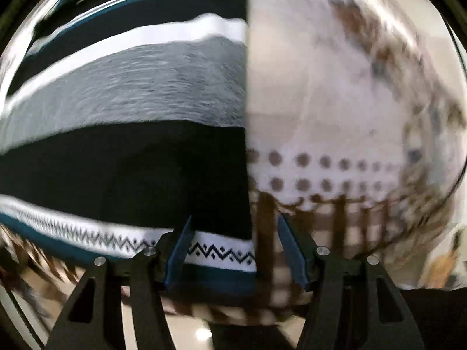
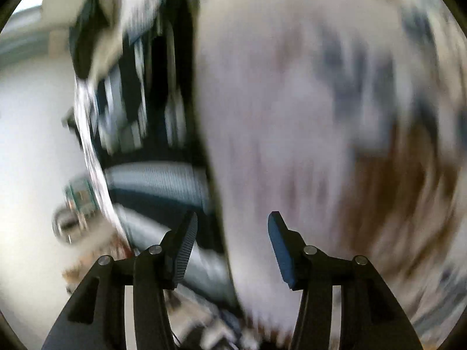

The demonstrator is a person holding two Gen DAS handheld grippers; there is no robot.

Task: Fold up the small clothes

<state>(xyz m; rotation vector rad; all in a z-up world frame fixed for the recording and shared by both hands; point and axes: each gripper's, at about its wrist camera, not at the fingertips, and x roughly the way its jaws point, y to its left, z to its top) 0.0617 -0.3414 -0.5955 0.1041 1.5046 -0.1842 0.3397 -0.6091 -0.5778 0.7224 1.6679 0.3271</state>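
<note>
- Two cloths fill the left wrist view: a striped garment (image 1: 131, 134) with black, grey and white bands and a zigzag hem, and next to it a pale cloth (image 1: 335, 110) with brown dots and brown marks. The striped garment's straight edge lies over the pale one, down the middle of the picture.
- Left gripper (image 1: 235, 255) points down at this edge. Its jaws stand apart, one over the zigzag hem and one over the pale cloth, and nothing is pinched between them.
- Right gripper (image 2: 232, 250) is also released, with no cloth between the pads. Its view is strongly blurred; the same striped garment (image 2: 151, 175) and pale cloth (image 2: 277, 116) are only roughly visible.
- I judge that the step is to take a new hold on the striped garment's hem for the next fold.
- To do it well, lower the left gripper until only the striped layer is between the pads, not the pale cloth below it.
- Close fully before lifting, and keep the edge straight so the fold stays neat.
- What the cloths lie on I cannot tell.
</note>
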